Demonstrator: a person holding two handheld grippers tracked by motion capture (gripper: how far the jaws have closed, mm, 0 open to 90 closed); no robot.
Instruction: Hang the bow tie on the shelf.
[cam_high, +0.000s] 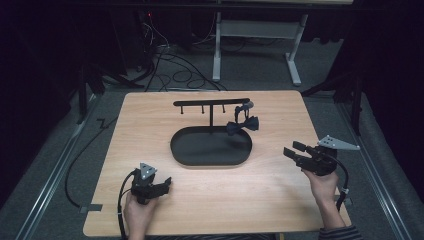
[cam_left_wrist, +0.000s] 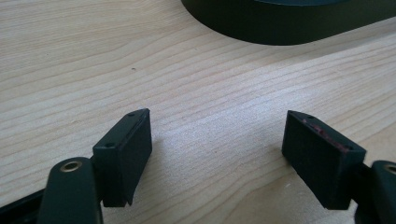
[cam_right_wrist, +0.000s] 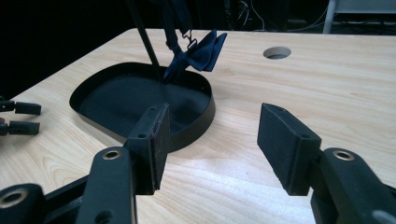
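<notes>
The left gripper (cam_high: 161, 184) sits low over the near left part of the table (cam_high: 280, 195), held by the left hand (cam_high: 139, 212) entering from the bottom edge; its jaws stand wide apart and hold nothing, with bare wood between them in the left gripper view (cam_left_wrist: 217, 154). The right gripper (cam_high: 292, 151) is held above the near right part of the table by the right hand (cam_high: 322, 185), the forearm angled up from the lower right corner; its jaws point left toward the tray (cam_high: 210, 152) and are likewise wide apart and empty (cam_right_wrist: 210, 144). The black oval tray lies at the table centre, with a T-shaped stand (cam_high: 211, 103) rising from its far rim. A dark bow tie (cam_high: 242, 124) hangs from the right end of the stand's bar, over the far right edge of the tray (cam_right_wrist: 198, 52), well apart from both grippers.
</notes>
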